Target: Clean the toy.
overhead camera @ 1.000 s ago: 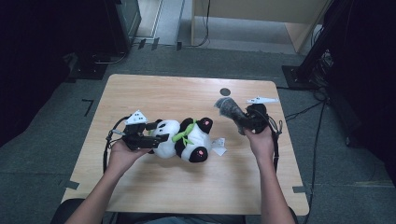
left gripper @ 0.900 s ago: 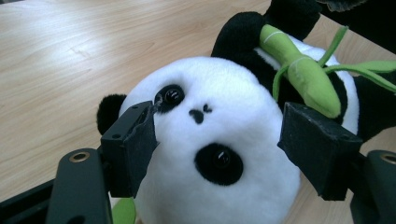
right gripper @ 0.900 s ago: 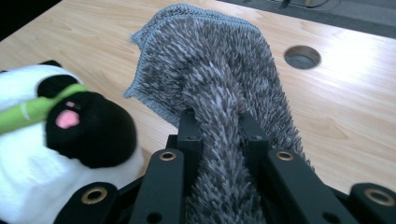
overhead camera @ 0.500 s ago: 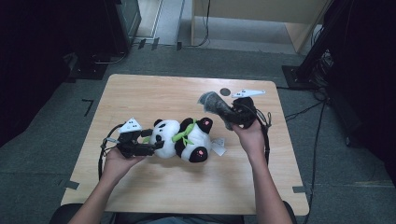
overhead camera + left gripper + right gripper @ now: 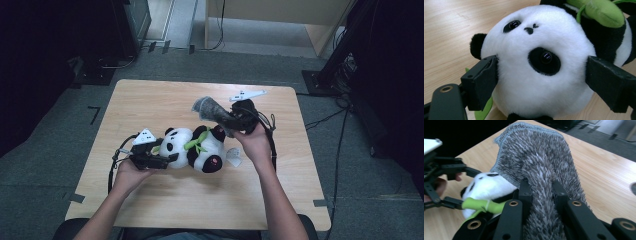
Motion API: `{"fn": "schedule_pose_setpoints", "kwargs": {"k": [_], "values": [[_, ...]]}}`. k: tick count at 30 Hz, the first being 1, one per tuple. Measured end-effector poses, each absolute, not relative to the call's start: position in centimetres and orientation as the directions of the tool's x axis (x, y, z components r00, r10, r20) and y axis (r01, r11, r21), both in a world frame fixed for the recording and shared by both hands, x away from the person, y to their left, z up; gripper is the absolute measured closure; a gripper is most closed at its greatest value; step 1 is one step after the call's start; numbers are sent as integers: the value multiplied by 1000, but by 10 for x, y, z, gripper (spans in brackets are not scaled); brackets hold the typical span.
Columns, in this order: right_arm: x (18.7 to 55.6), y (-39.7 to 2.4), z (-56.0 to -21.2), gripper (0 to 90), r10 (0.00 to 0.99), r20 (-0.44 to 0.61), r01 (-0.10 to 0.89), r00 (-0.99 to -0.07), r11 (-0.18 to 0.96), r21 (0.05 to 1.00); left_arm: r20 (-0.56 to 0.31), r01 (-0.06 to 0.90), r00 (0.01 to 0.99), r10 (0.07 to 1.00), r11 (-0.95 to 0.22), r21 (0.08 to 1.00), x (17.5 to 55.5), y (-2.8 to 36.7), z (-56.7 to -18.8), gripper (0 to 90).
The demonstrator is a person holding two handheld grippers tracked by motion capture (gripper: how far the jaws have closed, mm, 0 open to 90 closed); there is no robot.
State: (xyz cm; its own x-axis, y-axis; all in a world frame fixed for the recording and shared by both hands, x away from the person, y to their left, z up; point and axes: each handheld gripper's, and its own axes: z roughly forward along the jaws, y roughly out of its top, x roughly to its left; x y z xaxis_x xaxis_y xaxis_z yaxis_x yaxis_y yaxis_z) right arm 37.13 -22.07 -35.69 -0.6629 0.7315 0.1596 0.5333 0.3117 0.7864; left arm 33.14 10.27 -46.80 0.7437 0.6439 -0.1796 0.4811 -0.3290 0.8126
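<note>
Centrally, the panda (image 5: 192, 148) lies on its side on the table (image 5: 165, 95). The left gripper (image 5: 165, 160) has its jaws spread either side of the panda's head, touching it. The right gripper (image 5: 227, 122) is clamped on a grey cloth (image 5: 536, 167) above the panda's body.

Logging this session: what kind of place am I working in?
Likely a lab or recording studio: a lone wooden table on grey carpet, tape marks on the floor, cables and dark equipment stands around.
</note>
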Motion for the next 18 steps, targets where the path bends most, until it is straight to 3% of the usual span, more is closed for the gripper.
{"fn": "schedule_pose_setpoints", "kwargs": {"k": [4, 7, 11, 13, 18], "values": [[377, -205, -357, 763, 703, 171, 528, -691, 328, 783, -215, 512, 737, 640, -322, 797, 337, 102, -476, 78], [379, -199, -357, 762, 689, 174, 523, -703, 336, 783, -215, 499, 748, 628, -318, 806, 340, 102, -481, 93], [382, -188, -361, 761, 666, 185, 521, -722, 349, 779, -193, 498, 744, 639, -338, 799, 338, 98, -480, 192], [383, -181, -363, 761, 657, 179, 518, -732, 366, 773, -200, 523, 717, 668, -326, 788, 336, 95, -476, 306], [381, -174, -361, 760, 642, 171, 499, -748, 373, 782, -197, 545, 677, 709, -303, 782, 328, 90, -474, 358]]}}
